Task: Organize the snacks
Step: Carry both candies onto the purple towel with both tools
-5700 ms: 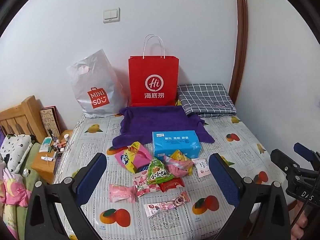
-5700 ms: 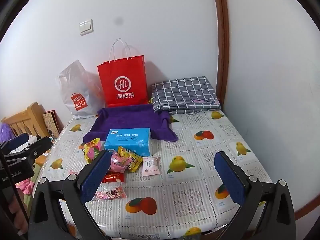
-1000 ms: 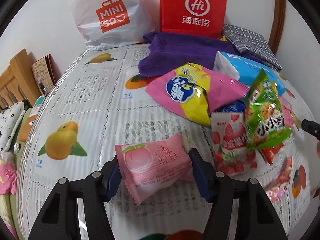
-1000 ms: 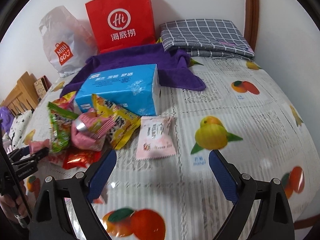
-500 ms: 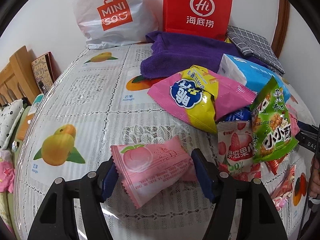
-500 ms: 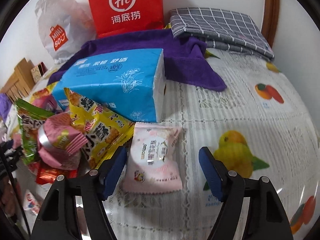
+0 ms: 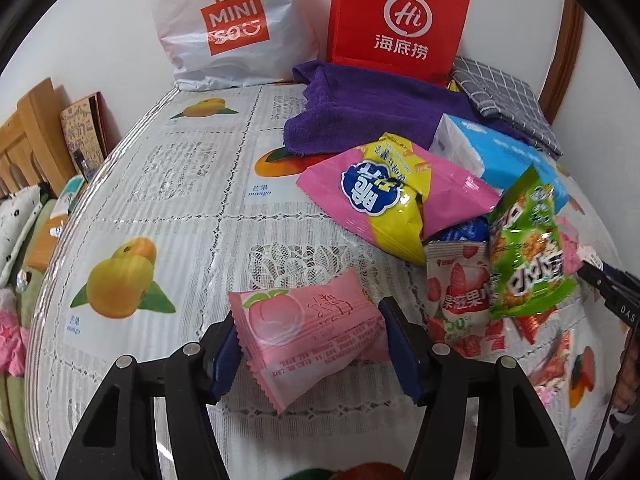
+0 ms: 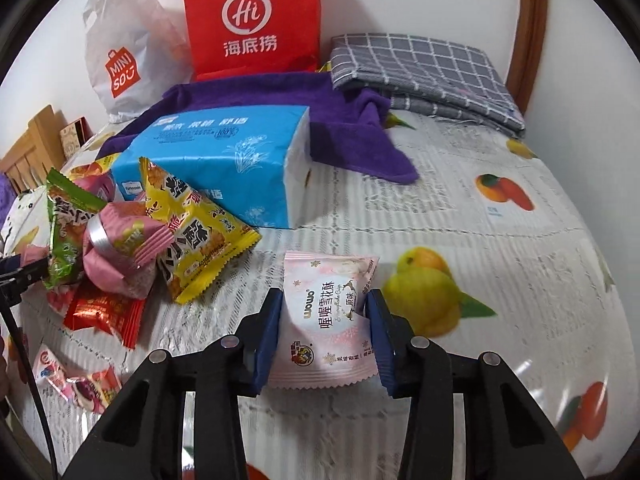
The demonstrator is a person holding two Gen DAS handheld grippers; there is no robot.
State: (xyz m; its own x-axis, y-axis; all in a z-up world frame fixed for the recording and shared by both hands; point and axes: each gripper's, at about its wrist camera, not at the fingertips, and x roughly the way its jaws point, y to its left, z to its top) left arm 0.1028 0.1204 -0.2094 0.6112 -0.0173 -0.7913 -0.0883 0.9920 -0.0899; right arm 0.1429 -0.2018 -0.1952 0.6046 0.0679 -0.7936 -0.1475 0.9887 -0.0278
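Observation:
My left gripper is shut on a pink peach snack packet, held just above the fruit-print tablecloth. My right gripper is shut on a pale pink snowflake-pastry packet, its blue pads pressing both sides. A pile of snacks lies between them: a pink and yellow chip bag, a green packet, a strawberry packet, a yellow packet and a pink wrapped snack.
A blue tissue pack lies behind the pile on a purple towel. A red paper bag and a white Miniso bag stand against the wall. A folded grey checked cloth lies far right. A wooden headboard is left.
Both grippers have closed in: the left has taken hold of the peach packet, and the right has moved onto the pale pink packet and shut on it.

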